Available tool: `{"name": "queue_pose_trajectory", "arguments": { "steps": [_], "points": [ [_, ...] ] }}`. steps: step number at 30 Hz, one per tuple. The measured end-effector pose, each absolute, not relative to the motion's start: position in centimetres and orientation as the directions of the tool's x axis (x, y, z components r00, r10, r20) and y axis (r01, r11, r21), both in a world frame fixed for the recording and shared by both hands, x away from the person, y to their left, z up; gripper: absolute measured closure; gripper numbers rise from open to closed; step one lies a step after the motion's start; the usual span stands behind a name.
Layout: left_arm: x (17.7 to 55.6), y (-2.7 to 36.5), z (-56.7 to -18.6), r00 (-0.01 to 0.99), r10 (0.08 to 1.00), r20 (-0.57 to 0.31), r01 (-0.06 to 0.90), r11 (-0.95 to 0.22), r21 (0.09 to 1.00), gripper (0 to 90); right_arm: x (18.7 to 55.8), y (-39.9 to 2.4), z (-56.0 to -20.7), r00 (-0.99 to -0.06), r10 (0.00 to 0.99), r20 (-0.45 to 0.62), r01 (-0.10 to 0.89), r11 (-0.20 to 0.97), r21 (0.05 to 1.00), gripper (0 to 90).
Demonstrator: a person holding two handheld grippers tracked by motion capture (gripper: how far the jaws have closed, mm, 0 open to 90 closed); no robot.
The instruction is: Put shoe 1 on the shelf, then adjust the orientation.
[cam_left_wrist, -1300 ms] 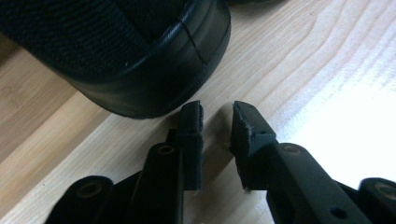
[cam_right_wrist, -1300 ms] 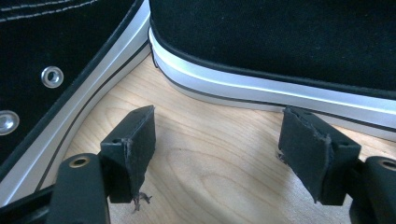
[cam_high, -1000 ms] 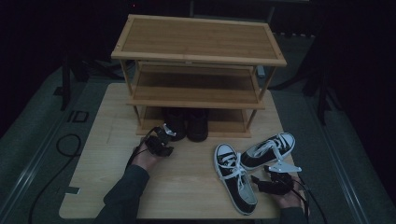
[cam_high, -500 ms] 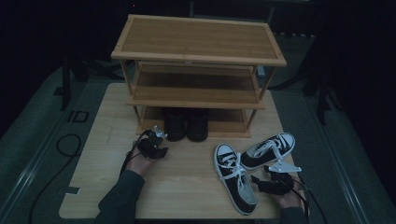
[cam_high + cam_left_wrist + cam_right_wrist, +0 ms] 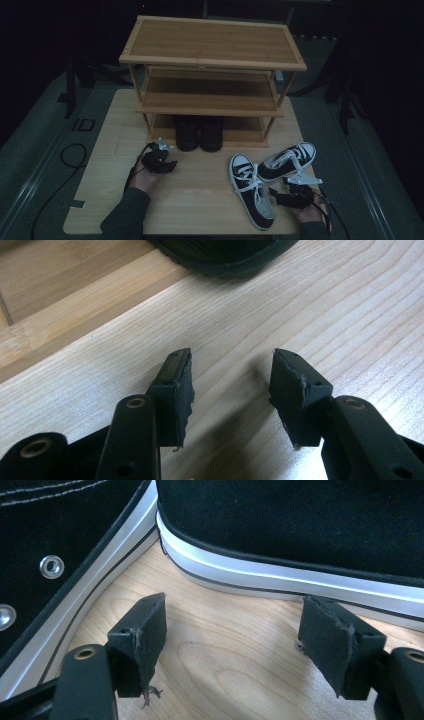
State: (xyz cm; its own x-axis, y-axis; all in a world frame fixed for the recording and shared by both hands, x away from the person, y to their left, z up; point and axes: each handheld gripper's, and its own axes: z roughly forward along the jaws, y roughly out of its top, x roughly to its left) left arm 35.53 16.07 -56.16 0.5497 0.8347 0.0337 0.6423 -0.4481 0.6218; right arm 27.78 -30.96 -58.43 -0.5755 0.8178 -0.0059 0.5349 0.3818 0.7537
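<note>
While both hands rest low over the tabletop [image 5: 200,185]:
Left hand-held gripper [image 5: 159,162]: released, jaws just been opening, nothing between them, just before the black shoes [image 5: 199,134] under the rack [image 5: 212,75].
Right hand-held gripper [image 5: 290,196]: released, near the front right corner, just beside two sneakers [image 5: 255,192].

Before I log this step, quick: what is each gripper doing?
Left gripper: jaws open and just been opening, nothing between them, bare table below.
Right gripper: jaws open, empty, beside the sneakers.
</note>
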Motion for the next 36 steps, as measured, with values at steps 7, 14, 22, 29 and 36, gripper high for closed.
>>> {"name": "queue_pose_trajectory", "arguments": {
  "steps": [7,14,22,29,36],
  "points": [
    [35.5,16.3,-56.3,0.545,0.838,0.022,0.642,-0.434,0.632,50.1,27.8,-30.9,-58.4,-0.583,0.812,-0.007,0.533,0.389,0.752,25.1],
    [35.4,16.3,-56.4,0.549,0.836,0.021,0.635,-0.434,0.639,49.2,27.7,-31.0,-58.0,-0.539,0.843,0.001,0.57,0.363,0.737,37.4],
    [35.4,16.4,-56.4,0.554,0.832,0.021,0.631,-0.437,0.641,48.8,27.2,-30.5,-56.7,-0.548,0.835,-0.045,0.566,0.409,0.716,47.2],
    [35.3,16.4,-56.5,0.559,0.829,0.023,0.628,-0.441,0.642,47.3,26.3,-29.7,-54.5,-0.573,0.819,-0.031,0.572,0.427,0.7,62.8],
    [35.3,16.4,-56.5,0.559,0.829,0.024,0.626,-0.441,0.643,46.7,25.5,-28.3,-51.8,-0.629,0.778,0.016,0.543,0.425,0.724,64.4]
  ]
}}
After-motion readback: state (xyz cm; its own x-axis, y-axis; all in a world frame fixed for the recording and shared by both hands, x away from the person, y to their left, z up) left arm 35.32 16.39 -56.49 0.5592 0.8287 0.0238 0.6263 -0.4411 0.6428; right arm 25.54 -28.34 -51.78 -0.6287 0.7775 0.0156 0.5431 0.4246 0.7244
